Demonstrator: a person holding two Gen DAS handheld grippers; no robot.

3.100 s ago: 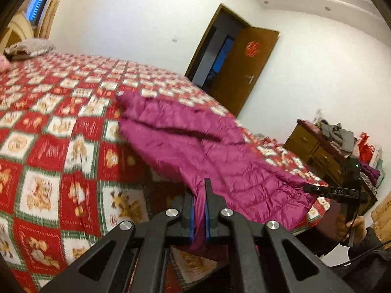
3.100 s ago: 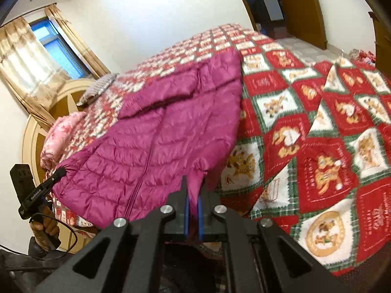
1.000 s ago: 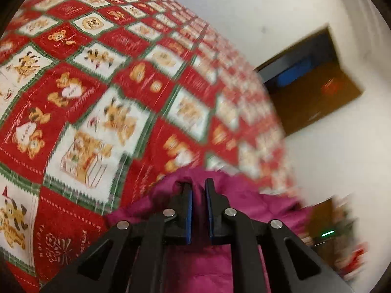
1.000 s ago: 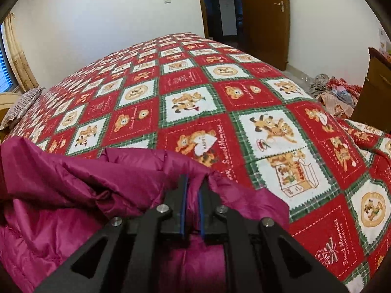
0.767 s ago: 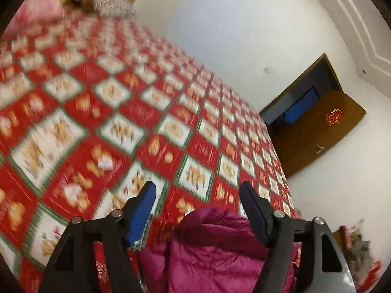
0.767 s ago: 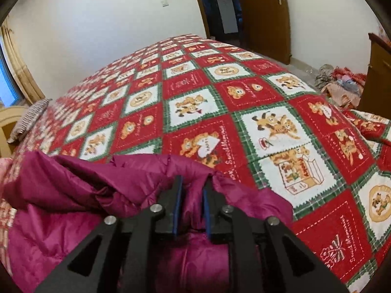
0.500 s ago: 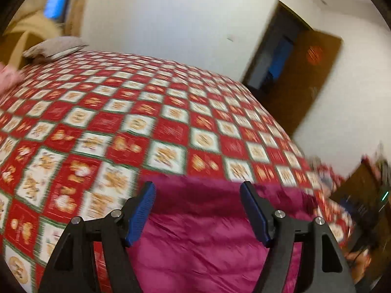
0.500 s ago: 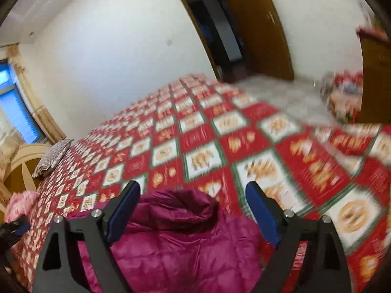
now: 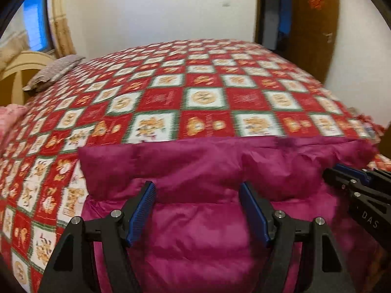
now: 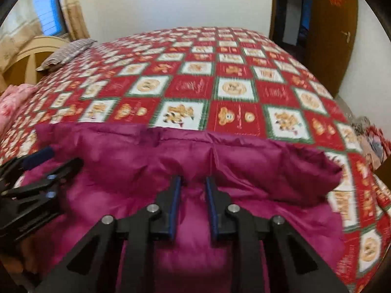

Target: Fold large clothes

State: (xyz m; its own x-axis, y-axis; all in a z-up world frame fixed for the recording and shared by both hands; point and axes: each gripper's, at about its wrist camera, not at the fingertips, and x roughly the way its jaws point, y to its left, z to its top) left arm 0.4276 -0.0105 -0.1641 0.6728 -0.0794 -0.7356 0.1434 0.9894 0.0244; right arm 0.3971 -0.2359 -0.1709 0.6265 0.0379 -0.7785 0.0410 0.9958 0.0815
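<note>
A magenta puffer jacket (image 9: 200,171) lies folded over on itself at the near edge of the bed, its folded edge running across both views; it also fills the lower right wrist view (image 10: 185,161). My left gripper (image 9: 196,190) is open and empty above the jacket. My right gripper (image 10: 193,183) is open, jaws narrower, and holds nothing, just above the fold. The right gripper shows at the right edge of the left wrist view (image 9: 352,178); the left gripper shows at the left edge of the right wrist view (image 10: 44,166).
The bed carries a red, green and white checked quilt (image 9: 205,97). A grey pillow (image 9: 53,70) and wooden headboard (image 9: 17,73) are at the far left. A brown door (image 10: 330,29) stands open at the far right.
Both grippers were shut on the jacket's hem and carried it up over the jacket. They have since let go, opened and drawn back, leaving the jacket folded in half.
</note>
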